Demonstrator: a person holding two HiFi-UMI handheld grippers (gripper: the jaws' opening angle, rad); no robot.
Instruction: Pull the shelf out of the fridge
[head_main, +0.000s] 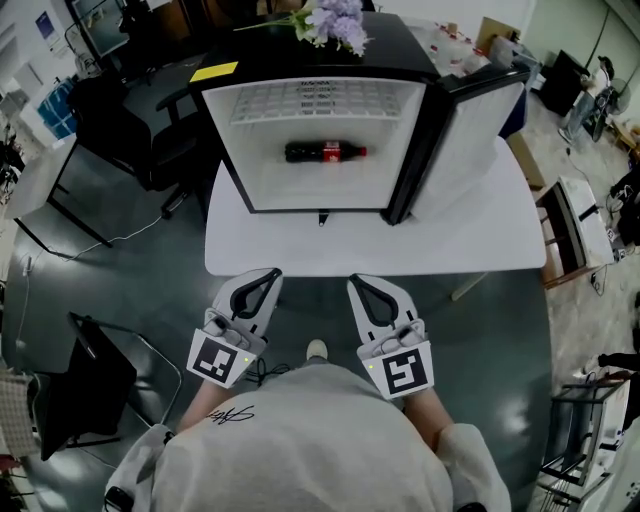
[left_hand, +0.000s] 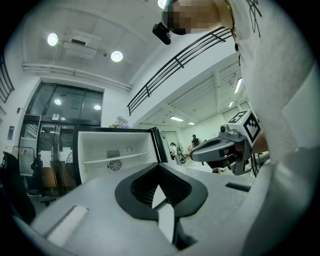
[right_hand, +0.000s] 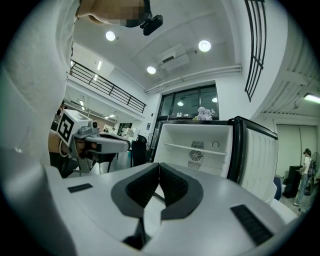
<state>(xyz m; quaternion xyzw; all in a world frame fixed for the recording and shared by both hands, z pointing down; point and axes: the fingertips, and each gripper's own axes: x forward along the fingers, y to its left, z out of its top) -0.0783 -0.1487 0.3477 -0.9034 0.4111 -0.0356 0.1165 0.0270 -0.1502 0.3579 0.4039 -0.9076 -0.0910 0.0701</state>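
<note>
Just short of the counter's near edge, the left claw (head_main: 268, 276) and the right claw (head_main: 358, 284) sit side by side, both pressed together with nothing between the pads, pointing level at the open fridge (head_main: 400, 45). Neither touches anything. The white counter (head_main: 300, 255) carries the fridge, whose door (head_main: 470, 135) swings open to the right. Inside, the shelf (head_main: 310, 100) sits fully seated across the upper part of the cabinet, well apart from both claws. Lower in the cabinet a cola bottle (head_main: 325, 152) lies on its side. Purple flowers (head_main: 337, 20) and a yellow note (head_main: 214, 71) rest on the fridge's black top.
</note>
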